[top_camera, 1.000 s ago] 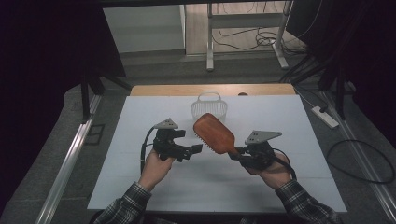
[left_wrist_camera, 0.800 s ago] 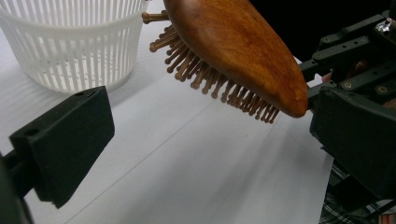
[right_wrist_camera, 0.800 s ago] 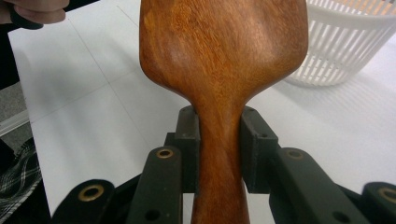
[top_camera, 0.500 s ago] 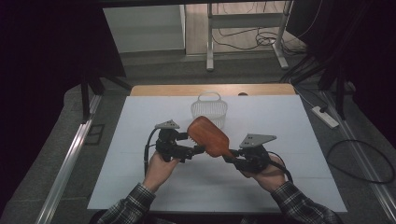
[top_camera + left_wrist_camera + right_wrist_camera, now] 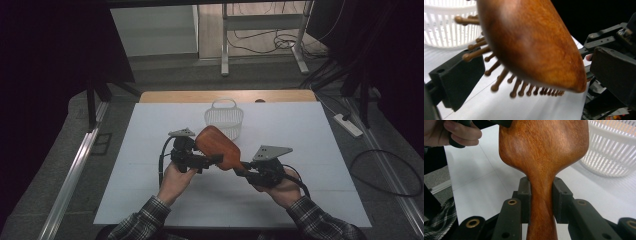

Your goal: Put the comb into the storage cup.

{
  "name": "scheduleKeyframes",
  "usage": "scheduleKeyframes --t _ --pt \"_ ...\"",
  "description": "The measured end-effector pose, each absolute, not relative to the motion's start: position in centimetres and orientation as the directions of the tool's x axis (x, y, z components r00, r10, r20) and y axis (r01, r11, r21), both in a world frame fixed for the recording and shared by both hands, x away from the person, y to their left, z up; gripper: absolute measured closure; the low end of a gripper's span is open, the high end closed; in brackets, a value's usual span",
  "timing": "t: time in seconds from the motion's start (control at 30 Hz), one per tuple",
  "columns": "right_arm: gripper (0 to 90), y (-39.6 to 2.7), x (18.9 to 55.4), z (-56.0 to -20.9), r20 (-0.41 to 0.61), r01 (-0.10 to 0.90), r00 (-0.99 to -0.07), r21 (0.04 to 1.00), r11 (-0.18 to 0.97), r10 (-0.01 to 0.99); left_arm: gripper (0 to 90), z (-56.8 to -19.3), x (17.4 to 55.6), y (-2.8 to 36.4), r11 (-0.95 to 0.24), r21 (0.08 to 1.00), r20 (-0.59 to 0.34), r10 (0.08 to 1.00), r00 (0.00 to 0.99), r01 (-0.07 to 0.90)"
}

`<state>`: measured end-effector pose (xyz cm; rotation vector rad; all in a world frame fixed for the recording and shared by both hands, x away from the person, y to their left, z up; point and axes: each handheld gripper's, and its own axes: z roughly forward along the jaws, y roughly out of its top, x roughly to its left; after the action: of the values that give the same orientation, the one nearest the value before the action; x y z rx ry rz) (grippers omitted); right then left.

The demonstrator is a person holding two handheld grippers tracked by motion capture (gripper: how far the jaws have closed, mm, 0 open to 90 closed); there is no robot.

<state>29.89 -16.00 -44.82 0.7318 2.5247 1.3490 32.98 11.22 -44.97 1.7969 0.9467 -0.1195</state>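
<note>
Your right gripper (image 5: 541,200) is clamped on the handle of the wooden hairbrush (image 5: 218,148), held above the worktop (image 5: 320,145). Your left gripper (image 5: 534,75) stands open around the brush head — pads not pressing. The basket (image 5: 224,119) behind is empty — dropping the brush in remains.

Hairbrush (image 5: 531,42) head: your left gripper view blurs it, top cut off.
Basket (image 5: 614,150): cropped at right gripper view's edge.
</note>
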Motion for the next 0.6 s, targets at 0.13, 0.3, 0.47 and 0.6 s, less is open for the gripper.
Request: scheduleKeyframes --t 0.13,0.3,0.47,0.6 --pt "71.9 -15.84 29.75 -44.84 0.062 0.328 -0.864 0.823 0.464 0.500 0.0 -45.11 33.08 10.95 -0.130 0.742 -0.508 0.529 0.679 0.657" --pt "71.9 -15.65 29.59 -44.81 0.057 0.315 -0.871 0.827 0.466 0.488 0.0 -45.36 33.19 10.83 -0.107 0.730 -0.543 0.508 0.669 0.675" --pt "71.9 -15.53 29.50 -44.90 0.047 0.305 -0.874 0.827 0.471 0.484 12.8 -45.40 33.08 11.05 -0.074 0.716 -0.578 0.495 0.649 0.694" --pt "71.9 -15.54 29.52 -44.95 0.043 0.302 -0.874 0.828 0.473 0.483 26.6 -45.54 33.15 11.42 -0.032 0.687 -0.640 0.446 0.625 0.726"
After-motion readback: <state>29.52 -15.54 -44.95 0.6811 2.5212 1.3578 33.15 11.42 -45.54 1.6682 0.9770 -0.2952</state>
